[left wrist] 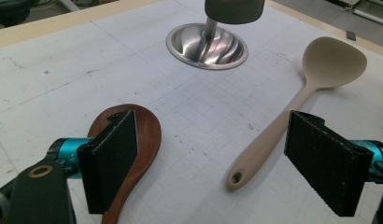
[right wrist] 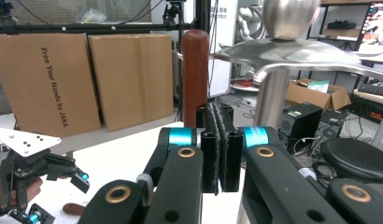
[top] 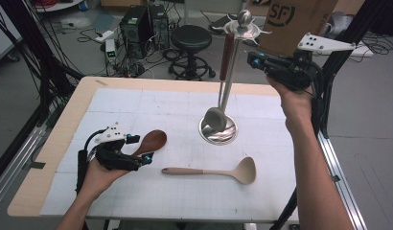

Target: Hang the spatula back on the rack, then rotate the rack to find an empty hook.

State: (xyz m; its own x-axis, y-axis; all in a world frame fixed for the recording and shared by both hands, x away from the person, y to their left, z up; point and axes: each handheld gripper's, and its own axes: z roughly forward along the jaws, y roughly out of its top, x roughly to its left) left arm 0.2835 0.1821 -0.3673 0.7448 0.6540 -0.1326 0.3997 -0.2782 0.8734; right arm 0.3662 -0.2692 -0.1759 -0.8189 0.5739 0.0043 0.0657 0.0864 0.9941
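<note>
While the left gripper (top: 143, 149) sits low over the worktop (top: 137, 100) with its fingers (left wrist: 110, 158) spread wide apart, the dark wooden spoon (top: 152, 142) lies flat beneath it, its bowl just under the left finger and not clamped — and the beige ladle (top: 218, 171) lies near, handle toward the gripper. Up high at the far right, the right gripper (top: 252, 60) hangs beside the top of the steel utensil stand (top: 233, 76), its fingers (right wrist: 220, 149) pressed together on nothing — the red-brown handle (right wrist: 195, 74) of a hanging ladle is just beyond them.
</note>
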